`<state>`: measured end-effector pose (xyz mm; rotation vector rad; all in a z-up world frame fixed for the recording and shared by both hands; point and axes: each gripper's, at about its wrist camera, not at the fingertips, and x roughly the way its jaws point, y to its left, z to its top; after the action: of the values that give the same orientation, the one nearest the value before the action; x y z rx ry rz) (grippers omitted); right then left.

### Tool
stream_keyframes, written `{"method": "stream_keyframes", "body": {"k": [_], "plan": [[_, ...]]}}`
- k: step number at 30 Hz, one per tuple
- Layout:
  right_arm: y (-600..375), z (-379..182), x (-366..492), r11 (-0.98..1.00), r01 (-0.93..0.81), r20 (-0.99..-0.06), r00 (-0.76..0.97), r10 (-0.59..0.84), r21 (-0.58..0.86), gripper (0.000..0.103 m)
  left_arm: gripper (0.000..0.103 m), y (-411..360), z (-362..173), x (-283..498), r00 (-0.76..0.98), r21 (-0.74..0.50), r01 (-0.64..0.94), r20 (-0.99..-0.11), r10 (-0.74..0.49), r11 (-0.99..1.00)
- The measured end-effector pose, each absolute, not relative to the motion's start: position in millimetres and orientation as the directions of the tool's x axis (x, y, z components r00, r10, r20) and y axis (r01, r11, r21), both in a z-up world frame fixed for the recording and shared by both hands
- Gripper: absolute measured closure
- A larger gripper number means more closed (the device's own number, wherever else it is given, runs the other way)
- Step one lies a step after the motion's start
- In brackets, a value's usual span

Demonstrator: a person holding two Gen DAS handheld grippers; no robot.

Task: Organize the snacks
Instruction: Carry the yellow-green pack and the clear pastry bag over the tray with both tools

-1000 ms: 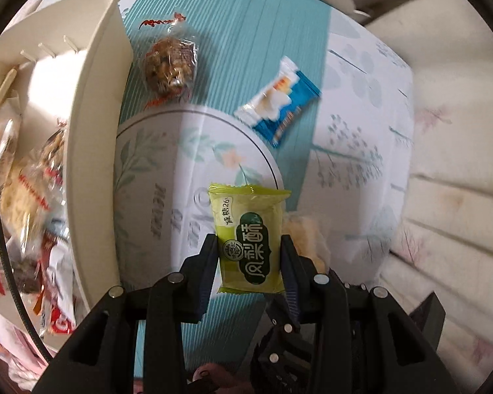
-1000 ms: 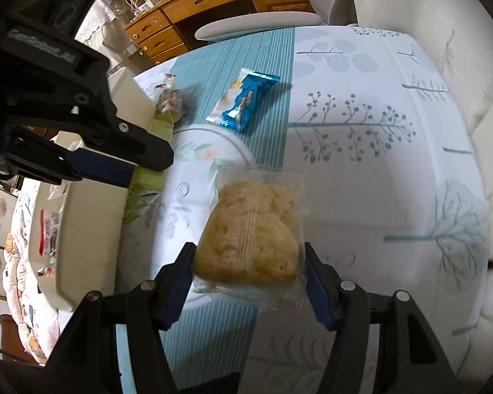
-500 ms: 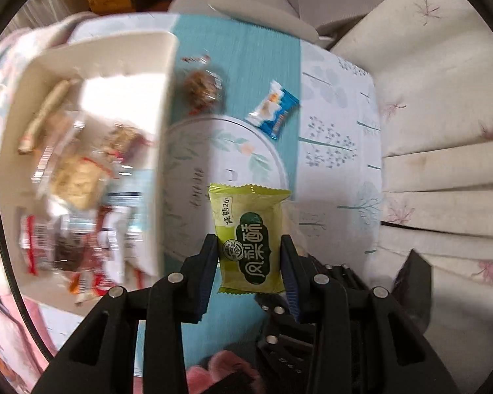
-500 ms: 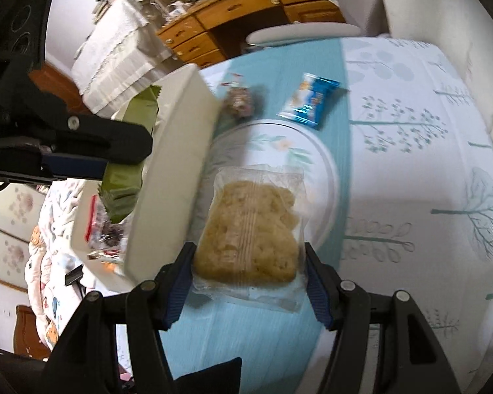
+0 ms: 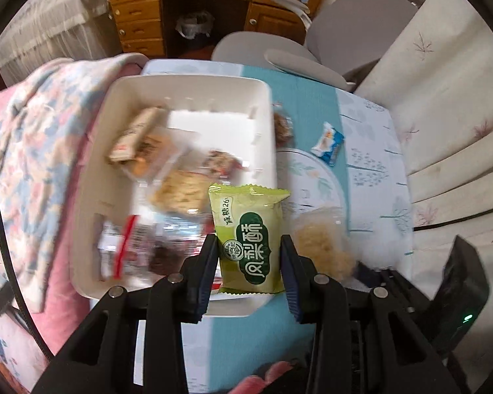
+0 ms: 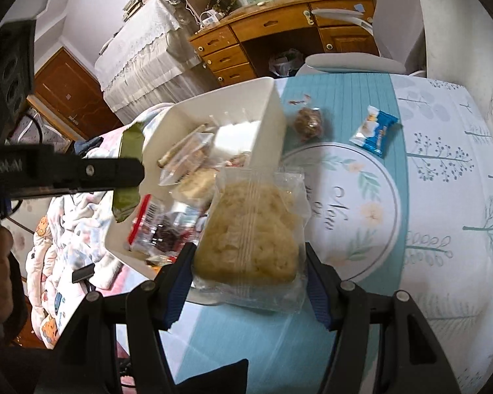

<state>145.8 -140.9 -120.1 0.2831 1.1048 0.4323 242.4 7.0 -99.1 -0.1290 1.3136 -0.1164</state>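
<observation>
Teal and white, printed with trees and a round floral medallion, the tablecloth [image 6: 443, 197] covers the table you are working over, with a wooden desk [image 6: 279, 29] and a grey chair [image 5: 279, 52] beyond its far edge.

Your left gripper [image 5: 249, 256] is clamped on a green pastry packet [image 5: 249, 239]; its blue pads press both side edges, and the packet stands upright with its printed face to the camera. You hold it above the near right corner of the white bin [image 5: 92, 197], in the air. Just to its right, the left view catches your other packet.

Your right gripper [image 6: 246, 269] is closed on a clear packet of pale crumbly cake [image 6: 249, 229], the pads gripping its two sides. It hangs over the table's edge beside the bin's near wall. In this view your left gripper juts in from the left with the green packet in it, seen edge-on.

Inside the bin lie several wrapped snacks, blurred: a long stick packet [image 5: 134, 134], a flat cracker packet [image 5: 180, 193] and red-and-white wrappers [image 5: 125, 246].

On the cloth past the bin, a brown nut ball in clear wrap [image 6: 309, 123] lies just beside the bin's wall, and a blue-and-white packet [image 6: 374, 131] lies further right, at the medallion's rim.

A floral quilt [image 5: 33, 124] lies left of the bin.
</observation>
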Motion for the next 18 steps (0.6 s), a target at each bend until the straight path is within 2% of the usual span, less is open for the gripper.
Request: {"method": "stream_keyframes", "body": {"k": [5, 18], "plan": [[-115.1, -112.5, 137.9, 0.891, -0.173, -0.797, 0.400, 0.453, 0.419, 0.040, 0.067, 42.7, -102.7, 233.2, 0.250, -0.165, 0.012, -0.955, -0.162, 0.986], [-47.1, -105.3, 133.9, 0.911, -0.097, -0.799, 0.449, 0.399, 0.401, 0.040, 0.067, 103.7, -115.3, 226.6, 0.258, -0.116, 0.128, -0.955, -0.146, 0.985]]}}
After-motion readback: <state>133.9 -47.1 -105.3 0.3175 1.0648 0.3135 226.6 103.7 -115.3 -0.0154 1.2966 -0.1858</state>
